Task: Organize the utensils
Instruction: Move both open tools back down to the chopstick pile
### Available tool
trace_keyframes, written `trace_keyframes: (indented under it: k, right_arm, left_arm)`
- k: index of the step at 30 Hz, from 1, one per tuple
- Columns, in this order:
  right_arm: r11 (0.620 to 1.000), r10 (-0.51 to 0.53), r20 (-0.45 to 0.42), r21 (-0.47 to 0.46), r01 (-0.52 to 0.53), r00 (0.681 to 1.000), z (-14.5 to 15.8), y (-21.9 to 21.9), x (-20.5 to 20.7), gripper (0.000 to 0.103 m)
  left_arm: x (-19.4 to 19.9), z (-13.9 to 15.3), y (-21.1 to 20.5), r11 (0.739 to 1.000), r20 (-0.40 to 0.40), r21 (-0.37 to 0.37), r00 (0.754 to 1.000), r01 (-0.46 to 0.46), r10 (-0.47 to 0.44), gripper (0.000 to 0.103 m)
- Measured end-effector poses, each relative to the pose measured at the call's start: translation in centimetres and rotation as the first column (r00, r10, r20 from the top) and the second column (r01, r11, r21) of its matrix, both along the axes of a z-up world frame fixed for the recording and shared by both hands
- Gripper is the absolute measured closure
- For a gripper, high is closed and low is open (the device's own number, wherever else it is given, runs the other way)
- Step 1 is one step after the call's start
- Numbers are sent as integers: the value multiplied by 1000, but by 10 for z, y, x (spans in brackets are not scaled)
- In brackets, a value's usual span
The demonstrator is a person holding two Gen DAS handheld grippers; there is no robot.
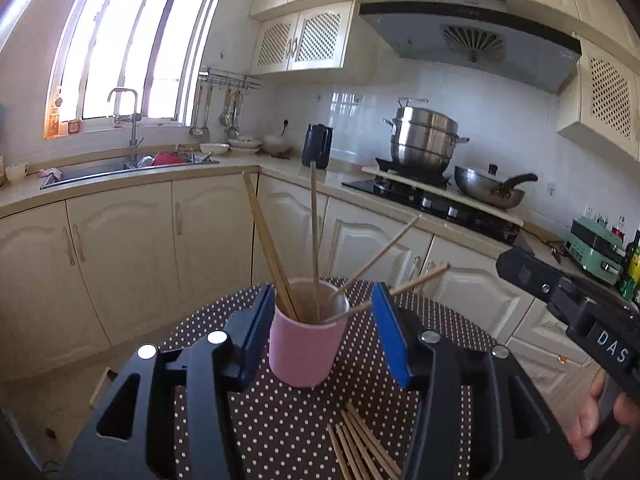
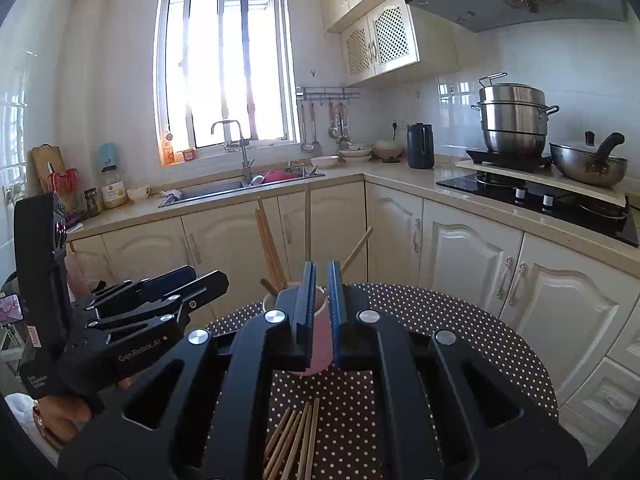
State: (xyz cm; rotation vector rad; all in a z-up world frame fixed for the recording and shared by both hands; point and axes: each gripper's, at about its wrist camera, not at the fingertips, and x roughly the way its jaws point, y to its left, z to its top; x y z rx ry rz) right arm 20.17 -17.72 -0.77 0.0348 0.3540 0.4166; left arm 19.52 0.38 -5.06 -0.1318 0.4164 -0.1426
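Left tongs (image 1: pixel 320 328) spread either side of pink cup (image 1: pixel 306 354) — no contact seen. Right tongs (image 2: pixel 322 304) pressed together — empty. Loose chopsticks (image 1: pixel 362 444) on bench (image 1: pixel 440 320).

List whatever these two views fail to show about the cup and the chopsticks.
- Loose chopsticks: near ends cut off by the frame bottom, both views, so no count.
- Pink cup: right wrist view, mostly hidden behind the right gripper.
- Cup's inside: chopstick tips hidden by its wall.
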Motion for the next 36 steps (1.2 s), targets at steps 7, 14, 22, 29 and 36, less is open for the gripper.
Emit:
trace_keyframes:
  k: [7,14,22,29,36]
  right_arm:
    - [999,-6,-143,-48,0,990,-35,-9,-12,48]
    - [991,-1,-314,-130,-42,949,-76,-3,-11,49]
    - [974,36,-524,-172,-147,851,-125,10,-2,69]
    - [966,47,-615,-172,-192,787,-146,16,5,69]
    - [960,42,-660,-182,-214,750,-157,17,18,69]
  left_arm:
    - [-4,-50,-15,995,-281,71,959,67,-44,53]
    - [-3,-97,-19,990,-505,79,861,116,-60,53]
    - [-5,-131,-26,986,-633,89,772,141,-53,53]
    - [-7,-145,-32,981,-645,133,764,141,-22,53]
    - [-3,-145,-54,962,-642,217,767,164,14,53]
